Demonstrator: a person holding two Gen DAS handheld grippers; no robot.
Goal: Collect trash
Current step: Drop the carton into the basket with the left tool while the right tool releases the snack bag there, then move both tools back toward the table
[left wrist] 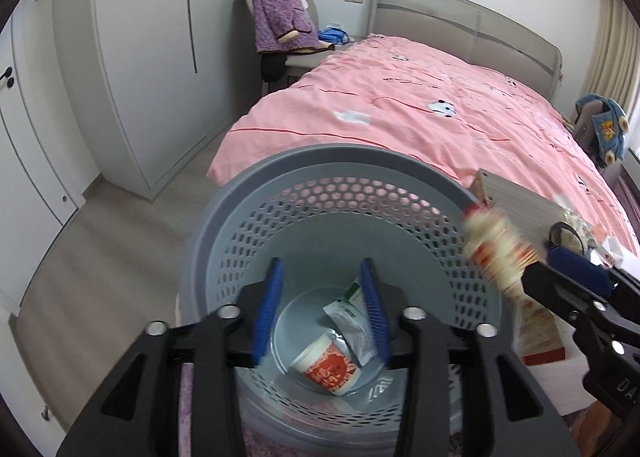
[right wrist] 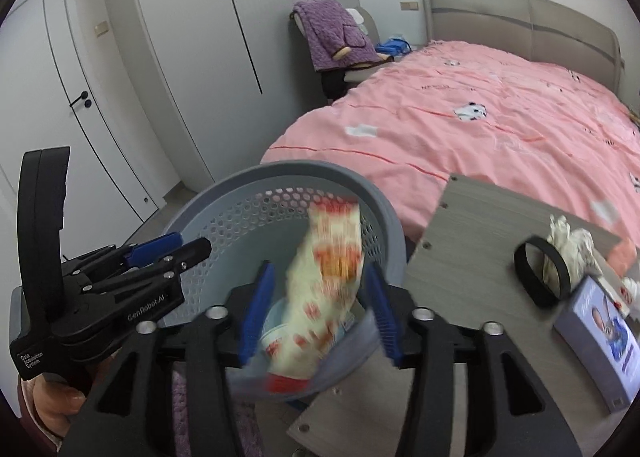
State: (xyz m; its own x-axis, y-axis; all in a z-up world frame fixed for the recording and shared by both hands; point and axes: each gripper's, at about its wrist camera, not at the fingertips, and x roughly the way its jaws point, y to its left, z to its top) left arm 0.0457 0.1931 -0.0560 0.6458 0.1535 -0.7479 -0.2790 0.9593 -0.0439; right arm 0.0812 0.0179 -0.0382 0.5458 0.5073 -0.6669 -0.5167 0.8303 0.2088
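A grey perforated bin (left wrist: 320, 155) stands below both grippers, beside the bed. A red-and-white paper cup (left wrist: 324, 367) and a silver-green sachet (left wrist: 352, 321) lie at its bottom. My left gripper (left wrist: 322, 269) hangs open over the bin with nothing between its blue pads; it shows in the right wrist view too (right wrist: 188, 249). A blurred cream-and-red snack packet (right wrist: 328, 277) hangs over the bin (right wrist: 300, 169) between the spread jaws of my right gripper (right wrist: 318, 269), and the pads do not press on it. From the left, the packet (left wrist: 496, 249) sits just off the right gripper (left wrist: 536, 263).
A grey wooden tabletop (right wrist: 480, 225) right of the bin carries a black band (right wrist: 540, 273), crumpled tissue (right wrist: 568, 241) and a printed box (right wrist: 604, 337). Behind lies the pink bed (right wrist: 480, 117). A chair with a purple garment (right wrist: 336, 33) and white wardrobe doors (right wrist: 180, 57) stand at the back.
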